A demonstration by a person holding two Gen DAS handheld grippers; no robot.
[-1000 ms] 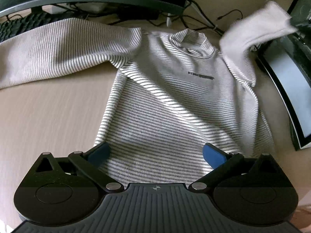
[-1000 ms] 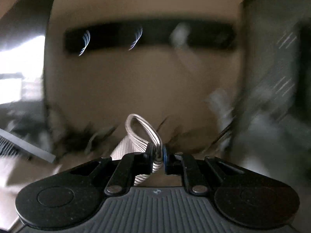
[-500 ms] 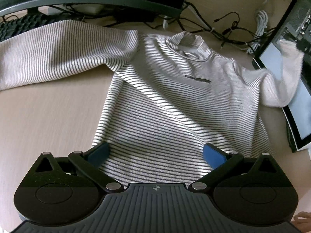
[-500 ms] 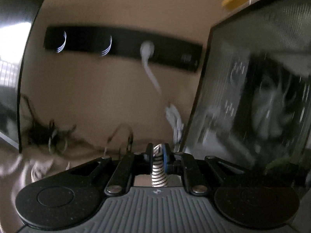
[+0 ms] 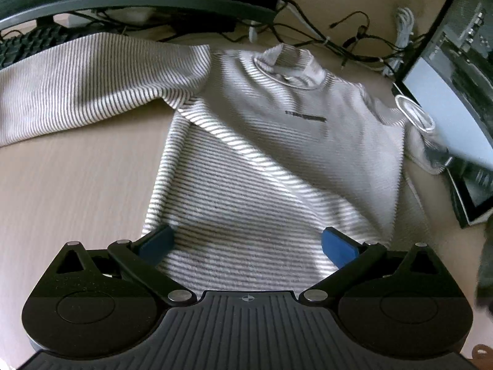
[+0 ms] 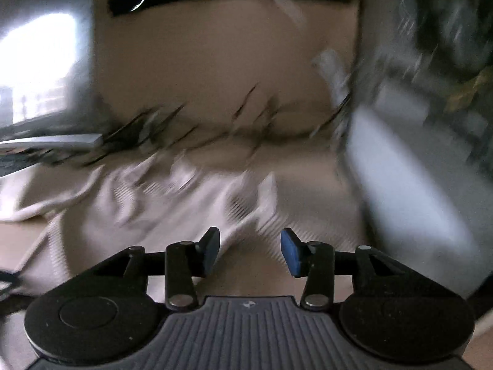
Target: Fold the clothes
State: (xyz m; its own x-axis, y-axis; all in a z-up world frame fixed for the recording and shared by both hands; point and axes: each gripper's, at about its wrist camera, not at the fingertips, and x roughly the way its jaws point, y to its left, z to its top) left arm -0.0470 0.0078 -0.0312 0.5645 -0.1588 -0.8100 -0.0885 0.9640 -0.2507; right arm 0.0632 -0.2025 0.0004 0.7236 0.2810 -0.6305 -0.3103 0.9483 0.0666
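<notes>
Lying flat on the pale wooden table [image 5: 61, 191], the grey-and-white striped knit sweater [image 5: 262, 166] has its front up, with a small dark printed line on the chest and the collar toward the far edge. One long sleeve [image 5: 80, 83] stretches out to the left across the table. The other sleeve [image 5: 422, 132] is bunched at the right side, and its cuff rests against the lower edge of a dark-framed monitor [image 5: 456, 98].

The left gripper [image 5: 246, 245] hangs over the hem of the sweater. Its blue-padded fingers [image 5: 155, 243] stand wide apart, one near each side of the hem, and they press on no cloth.

The right gripper [image 6: 250, 251] looks over the crumpled sleeve and shoulder from the right side; this view is strongly blurred. Its fingers [image 6: 289, 254] are opening, and between them nothing is clamped; the striped cloth lies beyond and below them.

Black cables [image 5: 332, 40] are tangled behind the collar.
</notes>
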